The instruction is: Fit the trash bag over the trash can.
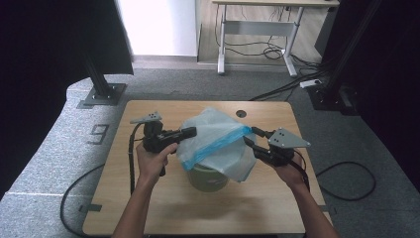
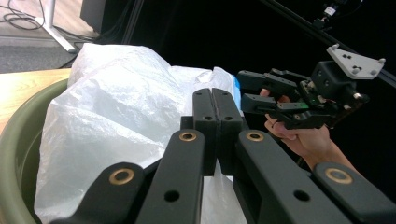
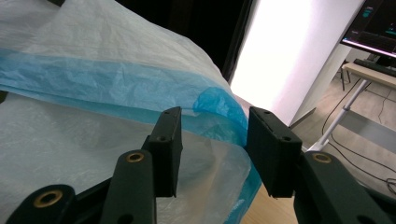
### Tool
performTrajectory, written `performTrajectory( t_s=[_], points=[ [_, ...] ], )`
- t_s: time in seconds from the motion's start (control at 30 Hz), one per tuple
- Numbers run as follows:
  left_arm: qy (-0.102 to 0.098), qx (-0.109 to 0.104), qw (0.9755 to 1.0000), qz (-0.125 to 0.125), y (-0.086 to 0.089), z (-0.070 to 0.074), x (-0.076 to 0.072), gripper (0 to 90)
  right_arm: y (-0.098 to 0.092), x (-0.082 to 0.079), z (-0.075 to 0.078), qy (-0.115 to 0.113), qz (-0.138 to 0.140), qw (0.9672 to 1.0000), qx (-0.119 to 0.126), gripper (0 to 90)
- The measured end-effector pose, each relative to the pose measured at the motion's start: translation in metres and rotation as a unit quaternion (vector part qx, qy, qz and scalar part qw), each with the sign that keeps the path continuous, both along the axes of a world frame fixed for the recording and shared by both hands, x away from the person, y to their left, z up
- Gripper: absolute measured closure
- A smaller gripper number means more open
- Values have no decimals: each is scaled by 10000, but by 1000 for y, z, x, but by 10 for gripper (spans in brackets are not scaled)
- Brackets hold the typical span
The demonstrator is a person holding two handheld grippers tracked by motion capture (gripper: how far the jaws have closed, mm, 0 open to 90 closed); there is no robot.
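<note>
A thin white plastic bag (image 1: 218, 130) with a blue band (image 3: 107, 79) along its edge lies draped over an olive-green bucket (image 1: 208, 179) in the middle of the wooden table (image 1: 148, 208). My left gripper (image 1: 189, 132) comes in from the left, jaws shut on the bag's left edge; in its own view the pads (image 2: 217, 112) meet with the bag (image 2: 112, 112) bunched behind and below them, over the bucket's rim (image 2: 14, 154). My right gripper (image 1: 251, 136) stands open at the bag's right end. The blue edge runs between its spread jaws (image 3: 215, 116), and the pads do not press on it.
A small round hole (image 1: 241, 113) sits near the table's far edge. Cables (image 1: 346, 183) trail on the grey carpet on both sides. Black frame posts (image 1: 101, 91) stand at the far left and right, and a desk's white legs (image 1: 221, 44) are beyond.
</note>
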State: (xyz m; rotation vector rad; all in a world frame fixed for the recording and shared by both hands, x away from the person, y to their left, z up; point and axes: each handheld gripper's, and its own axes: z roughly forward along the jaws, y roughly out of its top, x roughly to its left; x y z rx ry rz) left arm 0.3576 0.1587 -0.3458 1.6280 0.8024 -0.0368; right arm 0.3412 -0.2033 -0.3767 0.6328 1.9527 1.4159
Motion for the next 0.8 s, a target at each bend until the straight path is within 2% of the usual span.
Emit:
performTrajectory(
  t_s=[0.17,0.2,0.27,0.53,0.57,0.6,0.8],
  points=[
    [5,-18,10000,-17,0,0,0,899,1,3,-2,-44,-85,10000,-15,559],
    [8,-29,10000,-24,-1,0,0,899,2,5,-4,-66,-217,9997,-34,595],
    [12,-37,10000,-36,-1,0,1,899,3,6,-6,-58,-304,9995,-13,641],
    [23,-69,10000,-38,0,-1,1,899,7,11,-15,37,-488,9987,-100,827],
    [23,-69,10000,-38,0,-1,1,899,7,11,-15,37,-488,9987,-100,827],
    [28,-67,10000,-24,1,-1,1,899,6,11,-16,68,-501,9987,-36,883],
    [14,-52,10000,4,2,-1,1,898,4,8,-16,29,-388,9992,-3,888]
  ],
)
